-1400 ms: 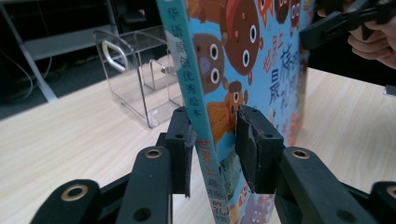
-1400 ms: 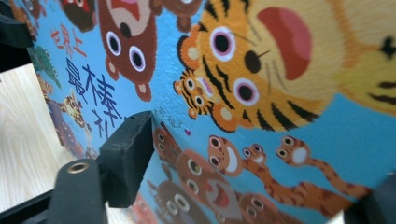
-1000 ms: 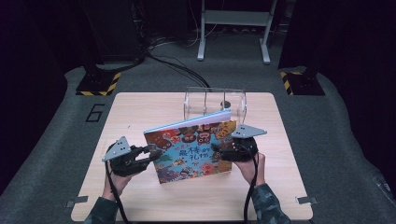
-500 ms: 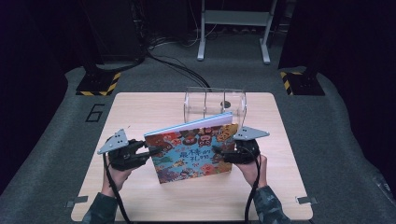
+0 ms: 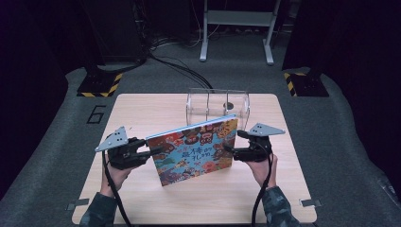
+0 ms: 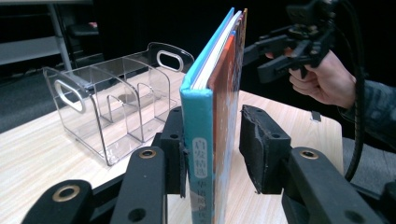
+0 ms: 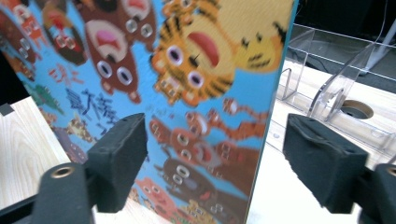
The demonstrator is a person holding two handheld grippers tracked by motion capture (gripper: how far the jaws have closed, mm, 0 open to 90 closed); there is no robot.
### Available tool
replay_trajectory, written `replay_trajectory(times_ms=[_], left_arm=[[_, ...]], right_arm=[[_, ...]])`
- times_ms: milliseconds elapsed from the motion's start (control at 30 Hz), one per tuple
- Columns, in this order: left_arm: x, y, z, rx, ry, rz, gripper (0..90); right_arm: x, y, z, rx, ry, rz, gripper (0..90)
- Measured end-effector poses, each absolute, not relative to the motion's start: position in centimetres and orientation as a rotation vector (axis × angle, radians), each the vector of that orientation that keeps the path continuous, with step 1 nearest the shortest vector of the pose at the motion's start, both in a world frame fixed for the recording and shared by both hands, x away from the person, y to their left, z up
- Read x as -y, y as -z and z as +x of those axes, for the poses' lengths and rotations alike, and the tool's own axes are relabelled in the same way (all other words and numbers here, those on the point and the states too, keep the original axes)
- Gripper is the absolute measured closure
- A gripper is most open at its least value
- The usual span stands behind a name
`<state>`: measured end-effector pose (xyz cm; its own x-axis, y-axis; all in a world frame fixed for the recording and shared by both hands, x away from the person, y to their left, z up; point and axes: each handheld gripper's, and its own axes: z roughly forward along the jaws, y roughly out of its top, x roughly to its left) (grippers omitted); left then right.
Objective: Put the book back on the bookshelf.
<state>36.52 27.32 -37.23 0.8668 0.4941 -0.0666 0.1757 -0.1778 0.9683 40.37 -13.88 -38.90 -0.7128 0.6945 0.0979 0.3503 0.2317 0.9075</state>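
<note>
clear divided rack [image 5: 217, 105], empty, book [image 5: 196, 150] in front

Past the middle of my high view I see a clear acrylic rack [image 5: 217, 101] with dividers on the far part of the wooden table [image 5: 142, 113]. A grey metal stand [image 5: 236, 23] sits top centre, black cables [image 5: 175, 66] run across the floor, and yellow-black striped blocks [image 5: 97, 85] lie at left and right.
</note>
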Motion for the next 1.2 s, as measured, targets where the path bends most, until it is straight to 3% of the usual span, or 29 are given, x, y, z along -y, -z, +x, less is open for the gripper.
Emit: replay_trajectory(times_ms=[133, 267, 467, 1000, 1200], left_arm=[[-27.2, 37.0, 36.3, -0.474, -0.330, 1.770, 67.0], [-27.1, 36.6, 36.7, -0.459, -0.292, 1.775, 67.3], [-26.8, 36.0, 37.1, -0.435, -0.216, 1.840, 63.3], [-25.5, 33.1, 37.8, -0.447, -0.217, 1.985, 59.6], [-23.9, 31.9, 38.8, -0.456, -0.128, 2.028, 60.9]], right_arm=[[13.1, 38.6, 41.3, -2.200, -1.491, 0.980, 15.8], [12.5, 38.4, 41.7, -2.226, -1.491, 0.925, 23.9], [12.7, 38.3, 41.5, -2.235, -1.492, 0.921, 27.1], [12.5, 38.1, 41.1, -2.238, -1.452, 0.952, 27.7], [12.4, 37.9, 41.1, -2.257, -1.426, 0.957, 27.9]])
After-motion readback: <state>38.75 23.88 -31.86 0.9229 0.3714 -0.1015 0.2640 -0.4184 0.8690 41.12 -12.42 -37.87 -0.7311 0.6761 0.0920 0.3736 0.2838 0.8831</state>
